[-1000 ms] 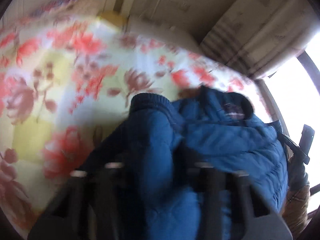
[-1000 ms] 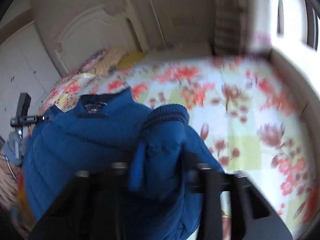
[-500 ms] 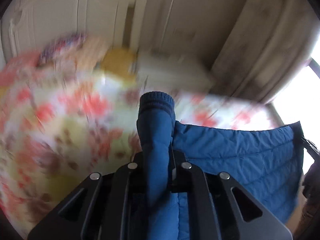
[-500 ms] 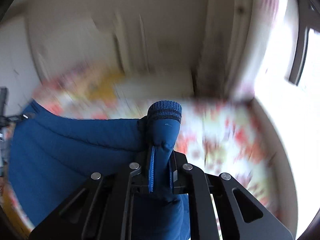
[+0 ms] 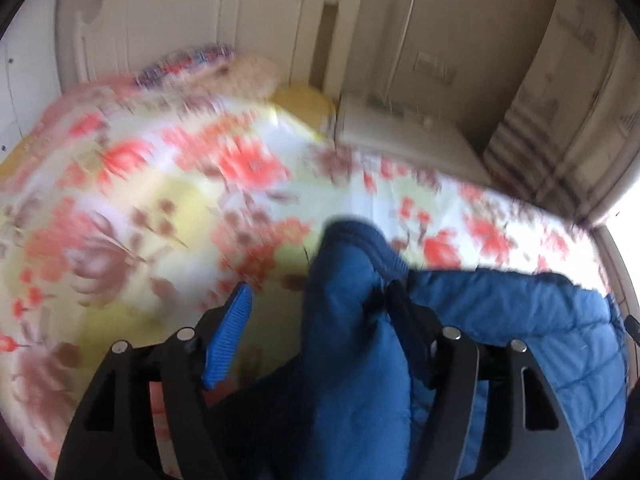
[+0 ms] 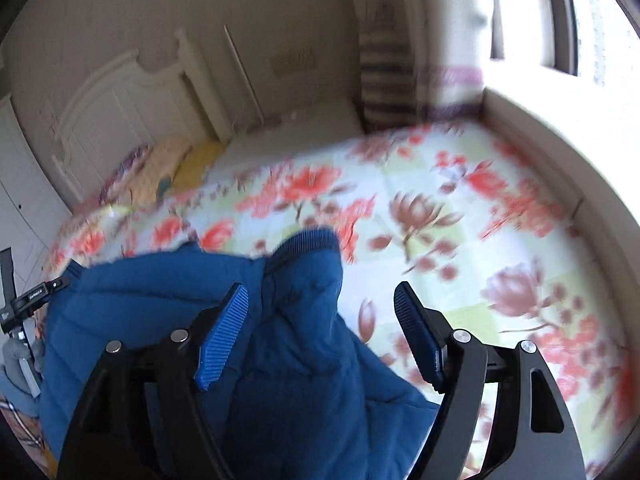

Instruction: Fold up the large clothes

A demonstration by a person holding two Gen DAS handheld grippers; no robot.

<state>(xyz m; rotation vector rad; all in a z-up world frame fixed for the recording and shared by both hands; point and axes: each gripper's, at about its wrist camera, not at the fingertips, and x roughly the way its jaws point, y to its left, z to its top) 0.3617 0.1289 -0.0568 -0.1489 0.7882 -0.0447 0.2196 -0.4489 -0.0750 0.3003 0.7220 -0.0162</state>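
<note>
1. In the left wrist view the left claw (image 5: 316,300) stands released; its jaws have just been opening. The blue ribbed pad (image 5: 228,340) at about 8 o'clock is bare and clear of cloth.
2. A sleeve of the blue quilted jacket (image 5: 352,340) lies between the left jaws, leaning to the 4 o'clock side, where it drapes over the dark right finger; whether it touches that pad is hard to judge through the blur.
3. The sleeve's ribbed cuff (image 5: 360,236) points up toward 12 o'clock, just past the fingertips.
4. In the right wrist view the right claw (image 6: 320,300) is released too, its jaws having just been opening. Both blue pads (image 6: 416,340) show, the right one clear of the cloth.
5. The other sleeve sits between those jaws, close against the left pad, its cuff toward 12 o'clock.
6. The jacket's body spreads from there toward 9 o'clock in the right view and toward 3 o'clock in the left, lying on the bed.
7. Beyond it, the floral bedspread (image 6: 460,208) in red, brown and pale green fills the middle ground.
8. Farthest, at 10 to 11 o'clock, a cream headboard (image 6: 120,96) with pillows (image 6: 172,160) at its foot; a window (image 6: 560,20) at 1 o'clock.
</note>
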